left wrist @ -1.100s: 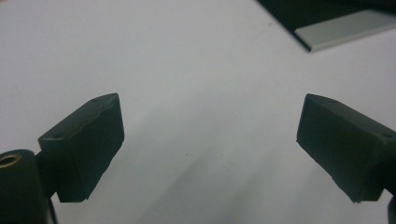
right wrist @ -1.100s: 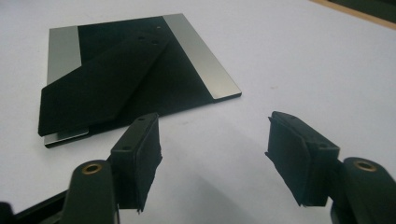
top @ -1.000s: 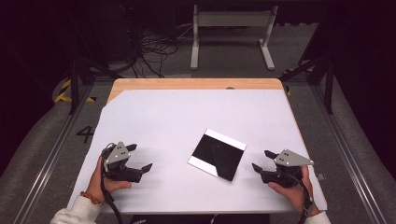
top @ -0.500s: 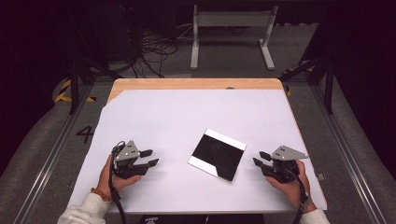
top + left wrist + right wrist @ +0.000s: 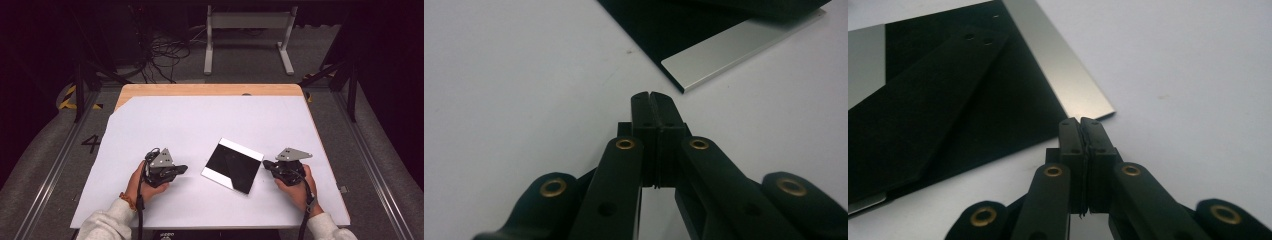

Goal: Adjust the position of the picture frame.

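So both sets of jaws have just been closing, and nothing is between them. The left gripper (image 5: 181, 169) is clenched empty, its jaws pressed flat together in the left gripper view, and the right gripper (image 5: 266, 163) is the same, clamped on air. Compared with a second ago, both hands have slid inward toward the black square plate (image 5: 232, 165), which hasn't budged.

That plate lies flat on the white table cover (image 5: 200, 115), toward the person's side, turned like a diamond, with a silvery strip along its far edge. The left gripper sits just beside its left corner, the right one just beside its right corner, neither touching as far as I can see.

My guess: closed tips brought in from both sides look like a setup for nudging or squaring the plate, not for picking it up. Nothing has happened to the plate yet.

Hard to read: the plate's surface is glossy, and the right gripper view shows a dark bar shape with two holes on it (image 5: 923, 105). I can't tell whether that is a reflection of the gripper or a separate piece. The plate runs off the frame in both gripper views, and its thickness is unclear.
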`<state>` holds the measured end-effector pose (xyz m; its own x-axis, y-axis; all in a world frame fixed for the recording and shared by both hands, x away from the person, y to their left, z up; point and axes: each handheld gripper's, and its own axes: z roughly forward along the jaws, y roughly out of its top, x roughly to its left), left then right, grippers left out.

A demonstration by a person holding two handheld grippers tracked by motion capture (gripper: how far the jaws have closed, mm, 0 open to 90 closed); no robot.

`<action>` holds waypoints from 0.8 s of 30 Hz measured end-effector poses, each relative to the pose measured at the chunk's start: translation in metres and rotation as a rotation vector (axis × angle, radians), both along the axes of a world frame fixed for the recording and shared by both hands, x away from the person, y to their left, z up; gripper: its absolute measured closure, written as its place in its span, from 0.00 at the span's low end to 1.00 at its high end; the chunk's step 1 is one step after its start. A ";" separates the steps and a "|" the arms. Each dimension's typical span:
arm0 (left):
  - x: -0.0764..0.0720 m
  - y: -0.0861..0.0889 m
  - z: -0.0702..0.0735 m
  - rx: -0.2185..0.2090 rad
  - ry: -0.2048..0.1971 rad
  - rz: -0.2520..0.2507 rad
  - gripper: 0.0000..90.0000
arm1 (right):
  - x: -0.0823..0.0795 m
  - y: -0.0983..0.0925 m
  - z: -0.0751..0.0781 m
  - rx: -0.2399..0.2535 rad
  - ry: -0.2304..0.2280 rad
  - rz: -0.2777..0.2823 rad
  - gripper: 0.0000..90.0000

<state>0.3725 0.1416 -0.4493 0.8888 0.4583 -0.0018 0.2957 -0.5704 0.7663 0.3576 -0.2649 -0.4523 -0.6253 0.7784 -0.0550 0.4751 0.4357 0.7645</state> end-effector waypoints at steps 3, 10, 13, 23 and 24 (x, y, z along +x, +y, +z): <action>0.007 -0.012 -0.002 0.004 0.012 -0.007 1.00 | -0.001 0.006 -0.001 -0.024 0.000 0.006 0.99; 0.021 -0.033 -0.009 0.030 0.034 -0.016 1.00 | 0.002 0.003 -0.004 -0.017 0.018 -0.025 1.00; 0.024 -0.039 -0.013 0.040 0.050 -0.034 1.00 | 0.001 0.004 -0.005 -0.020 0.015 -0.027 1.00; 0.021 -0.046 -0.014 0.042 0.077 -0.107 1.00 | 0.004 0.008 -0.005 -0.011 0.026 -0.016 1.00; 0.020 -0.047 -0.014 0.046 0.068 -0.108 1.00 | 0.005 0.009 -0.005 -0.011 0.028 -0.013 1.00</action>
<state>0.3926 0.0947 -0.4634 0.9313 0.3614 -0.0450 0.2815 -0.6360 0.7185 0.3626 -0.2556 -0.4574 -0.6163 0.7862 -0.0459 0.5021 0.4372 0.7461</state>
